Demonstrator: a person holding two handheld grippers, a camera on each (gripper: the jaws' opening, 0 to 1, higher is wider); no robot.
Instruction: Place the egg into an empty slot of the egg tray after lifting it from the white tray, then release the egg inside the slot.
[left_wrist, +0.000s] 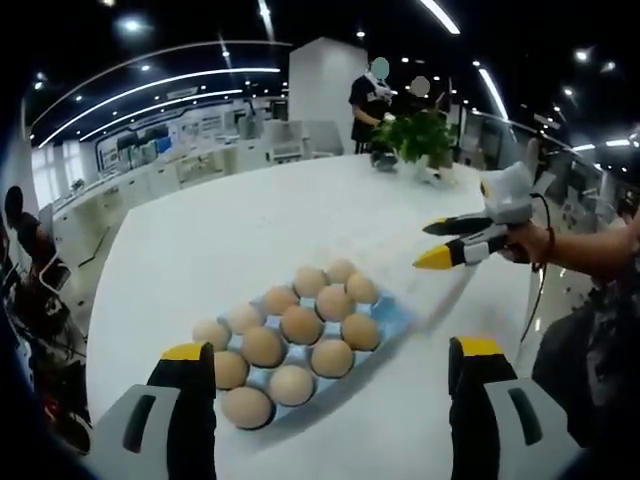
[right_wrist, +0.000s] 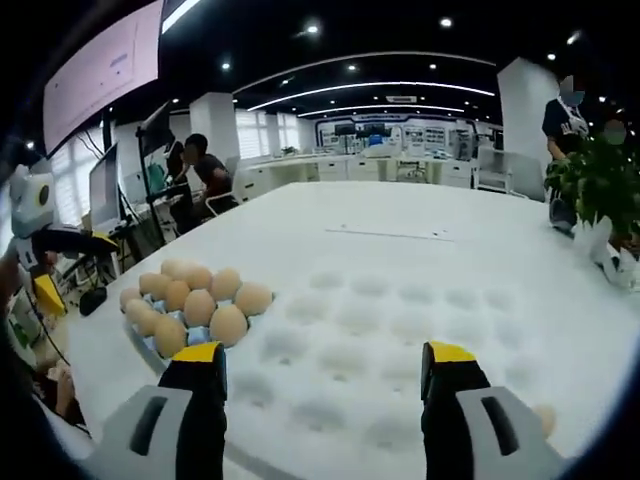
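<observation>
A blue egg tray (left_wrist: 392, 318) lies on the white table, holding several brown eggs (left_wrist: 301, 324); bare blue shows at its right end. My left gripper (left_wrist: 333, 350) hovers open just short of it, nothing between its jaws. The right gripper (left_wrist: 423, 246), held in a hand, hangs open to the right of the tray. In the right gripper view my right gripper (right_wrist: 326, 352) is open over a white dimpled tray (right_wrist: 380, 330), with the blue egg tray (right_wrist: 195, 335) to its left. One egg (right_wrist: 545, 418) peeks out behind the right jaw. The left gripper (right_wrist: 70, 262) shows at the far left.
A potted green plant (left_wrist: 420, 135) (right_wrist: 600, 190) stands at the table's far end. Two people stand behind it (left_wrist: 370, 100). A person (right_wrist: 205, 170) sits at a desk beyond the table's left side. The table's edge (left_wrist: 110, 300) runs close to the blue tray.
</observation>
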